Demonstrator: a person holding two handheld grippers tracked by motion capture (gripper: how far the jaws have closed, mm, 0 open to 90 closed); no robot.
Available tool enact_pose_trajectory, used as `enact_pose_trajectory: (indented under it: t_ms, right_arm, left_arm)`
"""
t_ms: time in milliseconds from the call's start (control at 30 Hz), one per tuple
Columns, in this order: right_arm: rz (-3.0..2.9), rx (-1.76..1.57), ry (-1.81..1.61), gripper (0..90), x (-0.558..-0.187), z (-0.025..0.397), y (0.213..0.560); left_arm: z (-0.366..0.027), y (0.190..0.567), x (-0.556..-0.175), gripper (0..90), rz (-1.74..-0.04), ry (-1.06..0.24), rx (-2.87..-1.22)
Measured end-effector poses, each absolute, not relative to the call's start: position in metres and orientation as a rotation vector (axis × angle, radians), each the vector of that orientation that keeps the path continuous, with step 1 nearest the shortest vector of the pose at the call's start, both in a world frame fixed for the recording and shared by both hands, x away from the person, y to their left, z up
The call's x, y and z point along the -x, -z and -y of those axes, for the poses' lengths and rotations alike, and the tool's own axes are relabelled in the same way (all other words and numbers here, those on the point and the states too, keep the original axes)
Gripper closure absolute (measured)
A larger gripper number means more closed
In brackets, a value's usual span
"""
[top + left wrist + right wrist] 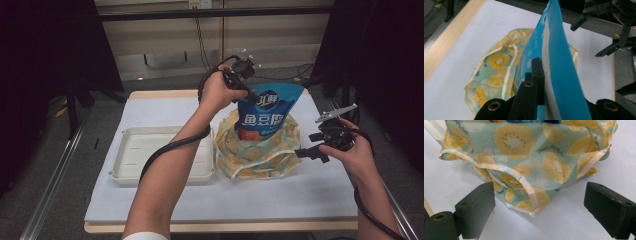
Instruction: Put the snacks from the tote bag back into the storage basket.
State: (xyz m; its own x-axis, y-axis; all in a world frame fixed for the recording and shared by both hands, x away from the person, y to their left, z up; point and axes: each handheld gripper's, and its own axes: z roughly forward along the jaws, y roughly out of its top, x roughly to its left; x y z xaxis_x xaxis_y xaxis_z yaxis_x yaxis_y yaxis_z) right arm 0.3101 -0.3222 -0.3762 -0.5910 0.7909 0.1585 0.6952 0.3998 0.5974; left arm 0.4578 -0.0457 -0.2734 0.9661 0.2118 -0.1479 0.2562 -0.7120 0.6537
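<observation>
From the high view, the left gripper (248, 91) is clenched on the top corner of a blue snack pouch (266, 112), holding it upright with its lower end down in the mouth of a lemon-print fabric bag (257, 150). Pinching high on the corner lets the pouch hang straight, which suits either lowering or lifting it through the opening. The bag slumps on the white table cover (165, 107), just beside an empty cream tray (125, 155) to its left. The right gripper (311, 152) sits low at the bag's right side, jaws spread and grasping nothing.

In the left gripper view, the black jaws press from both sides on the pouch's (556, 62) sealed edge, so the grip looks firm. The fabric bag (494, 72) lies below, its trimmed rim open.

In the right gripper view, the two jaws stand wide apart and released, with the bag's (529, 162) pale-trimmed hem hanging between them, untouched. This placement probably readies it to steady the bag's rim.
</observation>
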Motion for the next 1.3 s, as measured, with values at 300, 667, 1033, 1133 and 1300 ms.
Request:
enact_pose_trajectory:
  t_ms: [300, 667, 1033, 1133, 1300]
  right_arm:
    - [-2.501, -1.325, -0.962, 9.4, -0.31, 0.322, 0.376]
    - [-2.495, -1.329, -0.969, 9.4, -0.309, 0.322, 0.374]
    - [-2.494, -1.321, -0.97, 9.3, -0.308, 0.322, 0.372]
    - [-2.495, -1.323, -0.975, 9.4, -0.307, 0.323, 0.372]
    - [-2.487, -1.314, -0.978, 9.4, -0.307, 0.323, 0.371]
  left_arm:
    - [0.048, 0.248, -0.456, 90.0, -0.325, 0.072, -2.386]
    - [0.048, 0.227, -0.456, 90.0, -0.361, 0.087, -2.381]
    - [0.049, 0.203, -0.456, 90.0, -0.376, 0.094, -2.386]
    - [0.048, 0.198, -0.456, 90.0, -0.374, 0.091, -2.39]
    - [0.042, 0.19, -0.456, 90.0, -0.384, 0.11, -2.398]
